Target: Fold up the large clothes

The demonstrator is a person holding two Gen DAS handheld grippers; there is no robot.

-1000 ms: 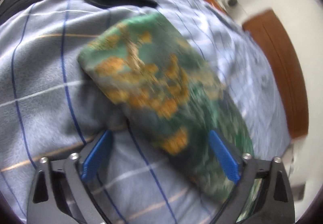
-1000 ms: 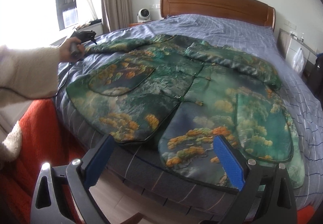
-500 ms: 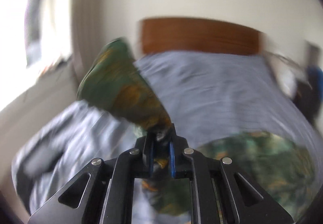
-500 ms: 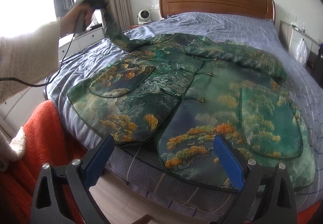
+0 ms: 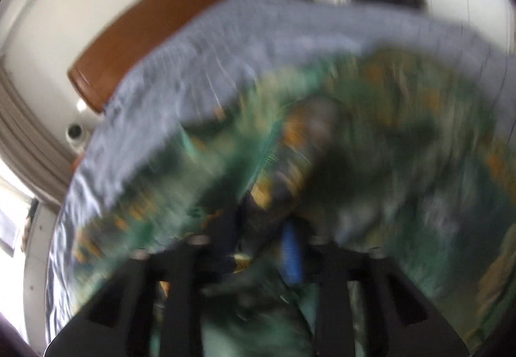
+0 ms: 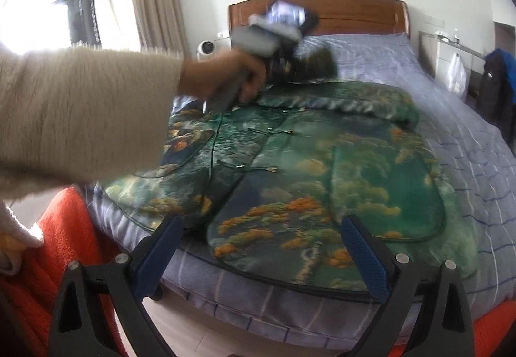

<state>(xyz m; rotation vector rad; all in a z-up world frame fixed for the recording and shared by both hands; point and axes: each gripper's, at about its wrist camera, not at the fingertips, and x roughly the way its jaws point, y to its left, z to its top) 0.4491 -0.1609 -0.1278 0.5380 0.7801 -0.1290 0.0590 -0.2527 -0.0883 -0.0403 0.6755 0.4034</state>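
A large green jacket with orange tree patterns lies spread front-up on the bed. My left gripper is shut on the jacket's left sleeve and holds it above the jacket's chest; that view is badly blurred. In the right wrist view the left gripper is seen in the person's hand over the collar area, with dark sleeve fabric hanging from it. My right gripper is open and empty, held off the foot of the bed near the jacket's hem.
The bed has a blue-grey checked cover and a wooden headboard. An orange blanket lies at the left of the bed's foot. A nightstand and a dark bag stand at the right. A small white fan sits at the back left.
My left gripper closed on the sleeve at the bed's left edge, lifted it, and swung it right over the jacket's upper body. My right gripper stayed open near the hem.
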